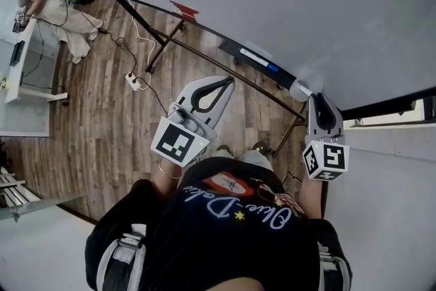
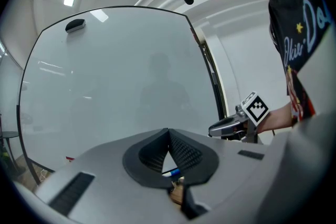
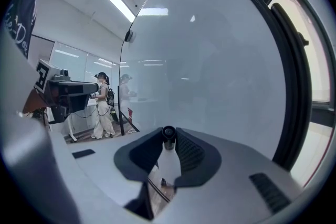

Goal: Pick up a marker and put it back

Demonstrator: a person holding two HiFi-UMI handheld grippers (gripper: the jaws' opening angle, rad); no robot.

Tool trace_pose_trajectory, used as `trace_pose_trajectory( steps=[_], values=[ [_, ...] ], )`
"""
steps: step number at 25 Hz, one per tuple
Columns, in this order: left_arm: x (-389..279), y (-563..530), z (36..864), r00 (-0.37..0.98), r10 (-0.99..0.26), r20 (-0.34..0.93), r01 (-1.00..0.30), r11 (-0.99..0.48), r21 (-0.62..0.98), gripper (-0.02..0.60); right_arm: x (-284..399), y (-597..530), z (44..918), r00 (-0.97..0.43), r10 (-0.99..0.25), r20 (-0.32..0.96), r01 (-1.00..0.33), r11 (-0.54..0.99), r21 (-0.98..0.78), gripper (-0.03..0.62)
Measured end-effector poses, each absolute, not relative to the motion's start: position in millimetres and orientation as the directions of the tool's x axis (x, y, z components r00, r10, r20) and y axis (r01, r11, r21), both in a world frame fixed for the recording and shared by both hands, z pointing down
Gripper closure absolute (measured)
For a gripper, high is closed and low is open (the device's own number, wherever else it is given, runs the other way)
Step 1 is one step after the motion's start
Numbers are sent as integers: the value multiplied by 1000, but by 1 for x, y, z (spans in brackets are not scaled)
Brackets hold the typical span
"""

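The black-capped white marker (image 3: pixel 168 135) is already lifted, gripped in the right tongs (image 3: pixel 168 132) beside the glossy whiteboard (image 3: pixel 210 60), the left tongs (image 2: pixel 168 132) are closed empty, and its return is judged outstanding.

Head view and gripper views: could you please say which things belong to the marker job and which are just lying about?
Job: marker, held in the right gripper; whiteboard; tray.
Lying about: blue-tipped marker; dark block on the board; power strip; shut, empty left gripper.

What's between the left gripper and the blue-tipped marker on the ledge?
Head view: only a thin black bar and wooden floor separate the left gripper from the blue-tipped marker.
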State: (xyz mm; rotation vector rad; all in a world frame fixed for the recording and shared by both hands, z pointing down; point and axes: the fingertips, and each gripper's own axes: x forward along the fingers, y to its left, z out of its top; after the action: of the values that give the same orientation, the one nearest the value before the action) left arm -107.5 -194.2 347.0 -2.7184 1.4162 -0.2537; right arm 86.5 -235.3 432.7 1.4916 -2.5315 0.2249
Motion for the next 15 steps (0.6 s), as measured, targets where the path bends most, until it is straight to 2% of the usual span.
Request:
trace_pose_trajectory(
  steps=[15],
  values=[
    [-117, -195, 341, 555, -825, 103, -814, -564, -139, 578, 85, -238, 444, -449, -850, 275, -885, 466, -4, 522]
  ],
)
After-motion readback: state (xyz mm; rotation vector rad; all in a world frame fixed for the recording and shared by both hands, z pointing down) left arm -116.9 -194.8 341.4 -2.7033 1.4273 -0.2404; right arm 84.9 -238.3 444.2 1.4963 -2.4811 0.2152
